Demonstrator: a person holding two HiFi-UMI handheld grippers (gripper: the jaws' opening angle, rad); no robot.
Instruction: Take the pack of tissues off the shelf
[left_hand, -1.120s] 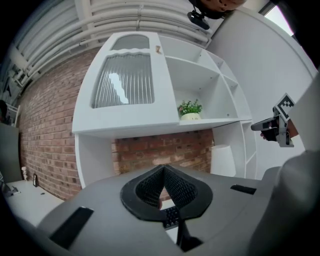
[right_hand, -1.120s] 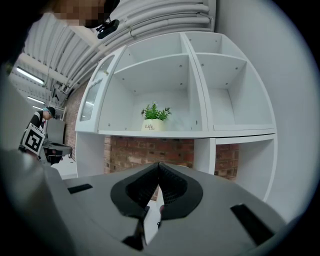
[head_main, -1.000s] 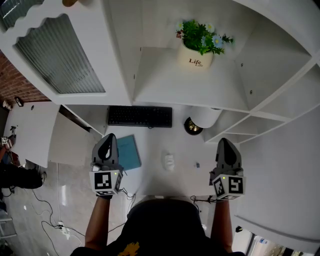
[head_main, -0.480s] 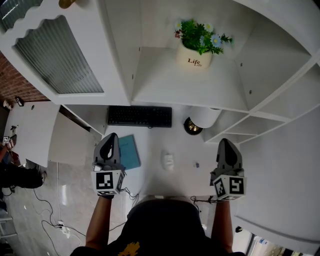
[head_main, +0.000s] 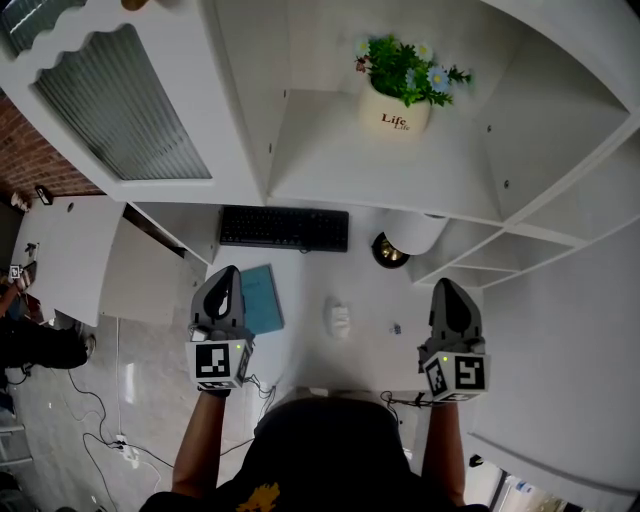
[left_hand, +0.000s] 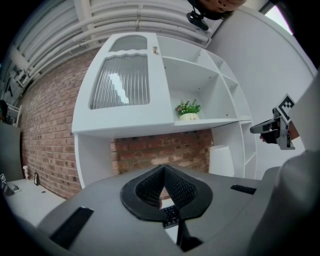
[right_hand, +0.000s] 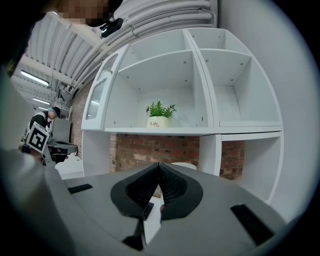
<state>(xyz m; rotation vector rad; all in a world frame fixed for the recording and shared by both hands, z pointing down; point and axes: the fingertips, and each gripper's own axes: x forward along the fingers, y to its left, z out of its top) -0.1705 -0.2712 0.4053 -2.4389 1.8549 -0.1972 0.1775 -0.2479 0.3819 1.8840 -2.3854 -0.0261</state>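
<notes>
— How were the grippers placed?

— You held the left gripper (head_main: 226, 282) and the right gripper (head_main: 447, 290) level over the white desk (head_main: 372, 292), well apart, one at each side of your body. In each gripper view the two jaws met at their tips with nothing between them, so both were closed and empty.

— And the pack of tissues?

— I couldn't place it for you with any certainty. A small white object (head_main: 338, 320) lay on the desk between your two grippers, touching neither. It was too small in the head view to tell whether that was the pack. On the shelf (head_main: 330, 165) in front of you stood a white plant pot (head_main: 395, 108) with green leaves and small flowers.

— What else was around?

— A black keyboard (head_main: 284, 228) lay at the back of the desk, under the shelf. A teal notebook (head_main: 260, 298) lay just beside your left gripper in the head view. Farther right stood a white cylinder (head_main: 415, 235), with a dark round thing (head_main: 388, 252) just beside it. Left of the plant's compartment was a cabinet door with ribbed glass (head_main: 120, 110). Both gripper views showed a brick wall (left_hand: 165, 150) behind the desk.
</notes>
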